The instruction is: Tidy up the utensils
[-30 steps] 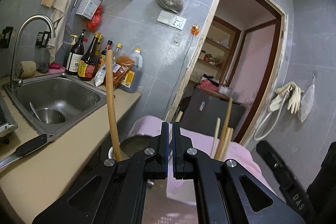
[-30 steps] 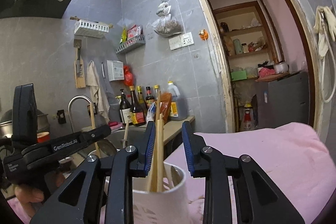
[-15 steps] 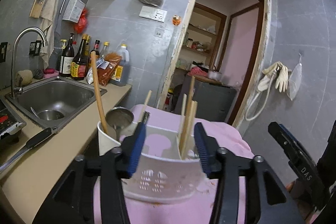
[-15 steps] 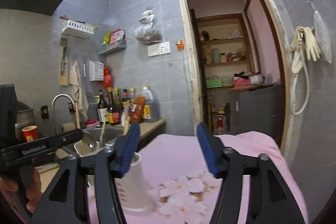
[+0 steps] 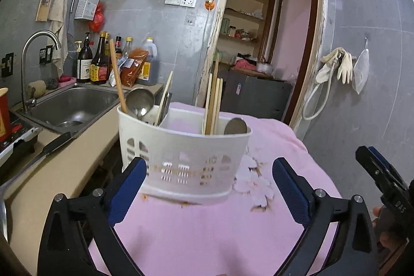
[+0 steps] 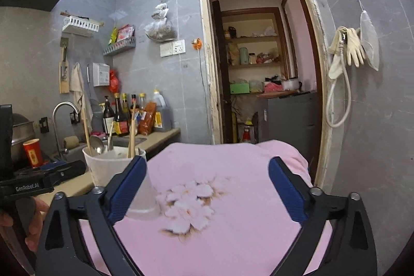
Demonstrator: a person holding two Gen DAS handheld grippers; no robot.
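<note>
A white slotted utensil holder [image 5: 183,157] stands on a pink flowered cloth [image 5: 207,229]. Its left compartment holds a wooden-handled utensil [image 5: 117,79], a steel ladle [image 5: 139,102] and other utensils. Its right compartment holds wooden chopsticks [image 5: 214,100] and a spoon [image 5: 235,126]. My left gripper [image 5: 209,188] is open and empty, a little in front of the holder. My right gripper [image 6: 207,185] is open and empty over the cloth, with the holder [image 6: 113,167] to its left. The right gripper also shows at the right edge of the left wrist view [image 5: 383,180].
A beige counter [image 5: 59,172] with a steel sink [image 5: 69,107], a tap [image 5: 33,61] and a knife [image 5: 49,146] lies to the left. Sauce bottles [image 5: 101,64] stand at the wall. A red cup [image 6: 32,151] stands on the counter. A doorway [image 6: 258,69] is behind.
Both grippers opened wide and pulled back from the holder. The right gripper let go of the chopsticks, which now stand in the holder.
</note>
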